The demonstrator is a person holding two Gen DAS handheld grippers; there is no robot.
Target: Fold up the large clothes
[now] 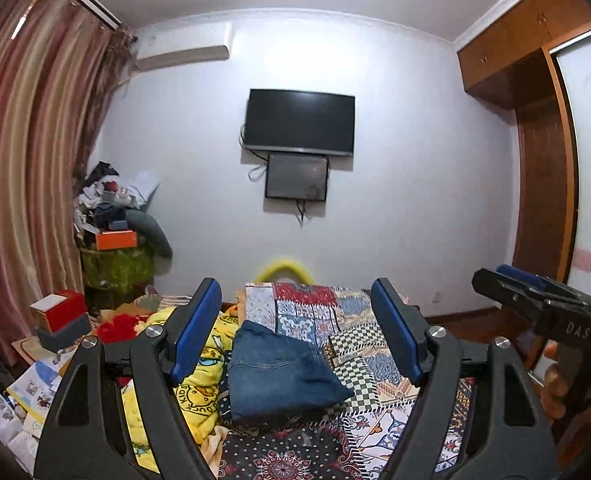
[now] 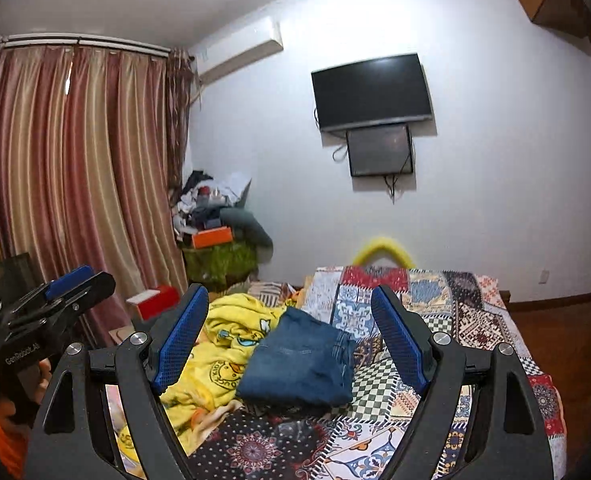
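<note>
Patchwork bedspread (image 1: pixel 375 344) fills the space below you, and your left tongs (image 1: pixel 295 332) hang above it with the blue pads spread wide, gripping nothing. Your right tongs (image 2: pixel 291 336) are just as wide and just as empty. Between both pairs of pads you see the folded jeans (image 2: pixel 299 364), lying flat on the bedspread. Touching the jeans on their left is a crumpled yellow blanket (image 2: pixel 223 344). Well beyond the jeans, a dark television (image 1: pixel 299 122) hangs on the wall.
</note>
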